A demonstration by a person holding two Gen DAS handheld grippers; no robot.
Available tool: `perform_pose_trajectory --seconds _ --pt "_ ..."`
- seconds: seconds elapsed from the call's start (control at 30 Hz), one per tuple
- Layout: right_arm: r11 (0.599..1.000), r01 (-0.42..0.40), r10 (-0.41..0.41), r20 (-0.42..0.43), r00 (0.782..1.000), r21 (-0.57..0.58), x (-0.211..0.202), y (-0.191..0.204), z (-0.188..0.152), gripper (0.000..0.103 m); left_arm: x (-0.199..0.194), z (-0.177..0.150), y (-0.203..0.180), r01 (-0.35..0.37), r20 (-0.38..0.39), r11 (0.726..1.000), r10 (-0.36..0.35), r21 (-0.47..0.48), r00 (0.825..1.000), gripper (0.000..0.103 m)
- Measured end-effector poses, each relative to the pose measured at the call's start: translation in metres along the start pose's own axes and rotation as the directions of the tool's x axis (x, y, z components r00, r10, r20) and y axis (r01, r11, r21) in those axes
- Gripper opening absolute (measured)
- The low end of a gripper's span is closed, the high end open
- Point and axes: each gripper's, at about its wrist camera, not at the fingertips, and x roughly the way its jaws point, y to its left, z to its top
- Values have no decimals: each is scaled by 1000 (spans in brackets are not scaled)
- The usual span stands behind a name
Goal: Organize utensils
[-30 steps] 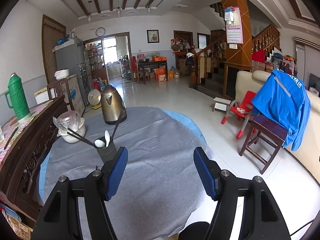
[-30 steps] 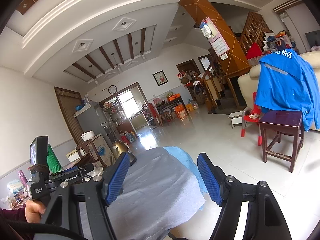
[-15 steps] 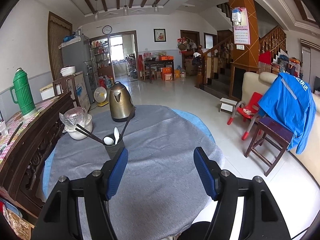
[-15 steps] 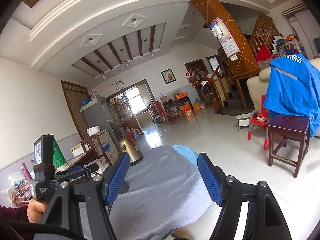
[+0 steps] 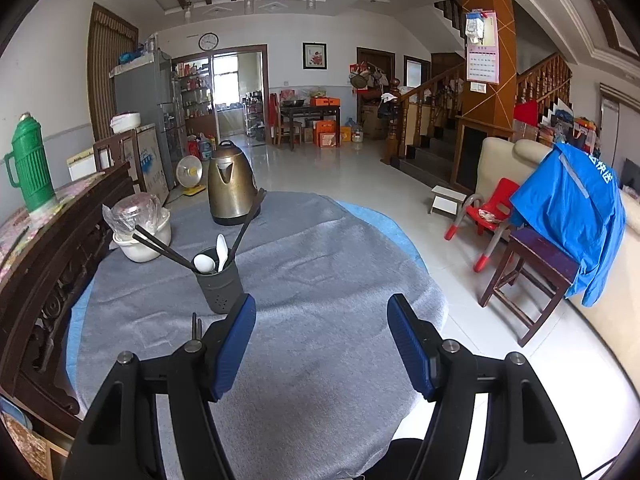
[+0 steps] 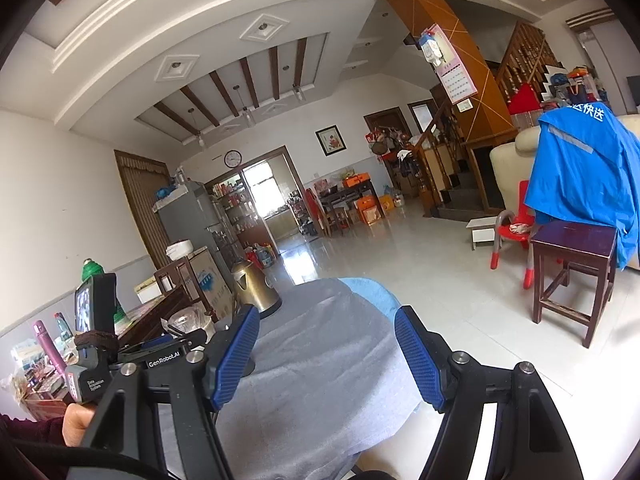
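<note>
A dark grey utensil holder stands on the grey-covered round table. It holds white spoons and dark chopsticks that lean out left and right. A pair of dark chopsticks lies on the cloth just before the holder, partly hidden by my left finger. My left gripper is open and empty, above the table's near part, to the right of the holder. My right gripper is open and empty, held higher over the table's right side; the left tool's body shows at its left.
A brass kettle stands at the table's far side. A white bowl with a bagged lid is at the far left. A dark wooden sideboard with a green thermos runs along the left. A wooden stool stands right.
The left gripper has pulled back and risen, so the holder now shows in full with chopsticks on the cloth before it. The right gripper has tilted slightly down toward the table.
</note>
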Motion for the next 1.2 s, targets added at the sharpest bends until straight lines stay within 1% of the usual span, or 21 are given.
perform_pose_trajectory --seconds 0.07,0.17,0.33,0.37,0.47,0.53,0.57,0.6,0.67,0.7,0.73,0.77,0.83,0.93,1.03,1.07,1.1,1.2 --pt "1000 8 -8 -10 1000 -20 5 7 -2 74 1 -2 9 -2 1 1000 2 -11 1000 69" --pt "1000 1 -2 -23 1000 -29 14 19 -6 74 1 -9 37 -13 1 999 13 -39 1000 69" --pt "999 -47 45 -78 996 -26 45 47 -19 73 1 -27 101 -76 -16 992 75 -105 997 69" --pt "998 -58 55 -87 995 -28 52 53 -22 73 1 -33 121 -114 -22 986 112 -119 993 69" --pt "992 -122 118 -147 982 -18 84 80 -34 72 3 -47 167 -158 -41 978 154 -136 987 69" --pt "986 -165 157 -203 967 -21 110 101 -43 67 4 -59 195 -212 -53 968 207 -134 977 69" --pt "983 -183 172 -238 956 -25 125 113 -51 61 7 -67 212 -228 -67 964 221 -139 973 69" --pt "980 -199 184 -276 943 -26 142 125 -57 53 10 -71 223 -236 -82 961 226 -147 971 69" --pt "974 -226 205 -349 915 -22 172 144 -70 45 18 -82 246 -256 -121 950 237 -179 964 69" --pt "971 -240 213 -389 896 -21 187 153 -77 42 24 -88 257 -260 -143 945 234 -201 962 69" --pt "969 -247 210 -433 877 -30 205 165 -87 42 29 -91 263 -264 -160 941 233 -214 959 69" --pt "967 -251 206 -460 864 -38 216 173 -98 41 36 -94 271 -272 -178 936 236 -222 955 69" --pt "961 -273 212 -528 822 -39 244 188 -118 40 50 -96 278 -269 -202 934 224 -235 954 69" --pt "957 -287 200 -630 750 -38 294 210 -150 39 70 -98 285 -242 -234 937 183 -254 955 69" --pt "954 -301 210 -690 693 -11 331 222 -176 39 80 -101 292 -237 -250 939 174 -248 953 69" --pt "954 -301 210 -709 673 -3 346 227 -188 36 85 -102 293 -234 -258 942 170 -242 951 69" --pt "953 -302 208 -725 657 0 358 230 -198 33 89 -103 295 -231 -264 944 167 -236 950 69" --pt "958 -287 190 -756 626 4 388 236 -221 30 97 -106 301 -247 -283 942 179 -226 942 69"
